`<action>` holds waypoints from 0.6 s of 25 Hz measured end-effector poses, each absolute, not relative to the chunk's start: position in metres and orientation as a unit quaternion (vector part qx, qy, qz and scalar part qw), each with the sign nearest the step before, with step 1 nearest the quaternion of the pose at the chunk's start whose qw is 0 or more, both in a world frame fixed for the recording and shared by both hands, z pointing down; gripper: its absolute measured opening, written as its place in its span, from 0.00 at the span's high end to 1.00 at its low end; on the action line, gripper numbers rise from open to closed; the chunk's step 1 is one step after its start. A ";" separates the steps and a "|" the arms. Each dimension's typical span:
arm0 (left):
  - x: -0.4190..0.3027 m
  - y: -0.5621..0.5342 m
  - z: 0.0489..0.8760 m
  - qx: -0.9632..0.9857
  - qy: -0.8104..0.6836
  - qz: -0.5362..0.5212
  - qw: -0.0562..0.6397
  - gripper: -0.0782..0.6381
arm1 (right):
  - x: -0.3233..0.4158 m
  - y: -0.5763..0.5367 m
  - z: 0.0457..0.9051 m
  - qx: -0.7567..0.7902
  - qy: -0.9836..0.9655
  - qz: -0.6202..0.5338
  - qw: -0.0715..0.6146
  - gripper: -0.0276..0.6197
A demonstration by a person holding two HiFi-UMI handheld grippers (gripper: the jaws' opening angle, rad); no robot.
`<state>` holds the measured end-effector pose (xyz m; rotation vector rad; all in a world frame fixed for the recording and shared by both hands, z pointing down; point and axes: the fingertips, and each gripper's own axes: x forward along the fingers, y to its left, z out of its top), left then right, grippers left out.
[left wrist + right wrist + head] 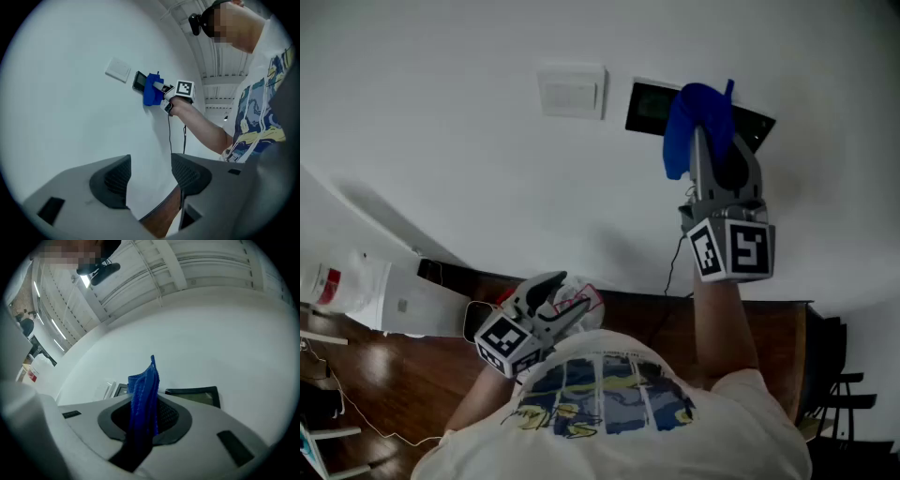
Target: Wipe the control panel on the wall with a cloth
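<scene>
A dark glass control panel [652, 109] is set in the white wall. My right gripper [705, 127] is raised to it and shut on a blue cloth [692, 122], which covers the panel's middle. In the right gripper view the blue cloth [144, 397] stands pinched between the jaws, with the panel [194, 395] showing on both sides behind it. From the left gripper view I see the cloth [151, 89] against the panel [139, 80]. My left gripper [551, 302] hangs low by the person's chest, open and holding nothing [150, 176].
A white switch plate [572, 92] sits on the wall just left of the panel. Below, a dark wooden surface [769, 337] runs along the wall, with a black cable [675, 267] and white boxes [375, 291] at the left.
</scene>
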<state>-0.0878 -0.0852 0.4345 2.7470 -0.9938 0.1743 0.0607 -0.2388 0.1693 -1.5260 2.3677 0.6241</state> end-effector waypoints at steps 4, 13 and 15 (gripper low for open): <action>-0.084 -0.092 0.433 0.933 -0.338 0.057 0.110 0.55 | 0.063 -0.246 0.173 -0.525 0.813 0.214 0.129 0.81; -0.086 -0.087 0.428 0.931 -0.343 0.053 0.111 0.55 | 0.030 -0.210 0.167 -0.480 0.837 0.222 0.142 0.81; -0.088 -0.086 0.428 0.930 -0.345 0.053 0.111 0.55 | 0.013 -0.208 0.171 -0.463 0.847 0.223 0.137 0.81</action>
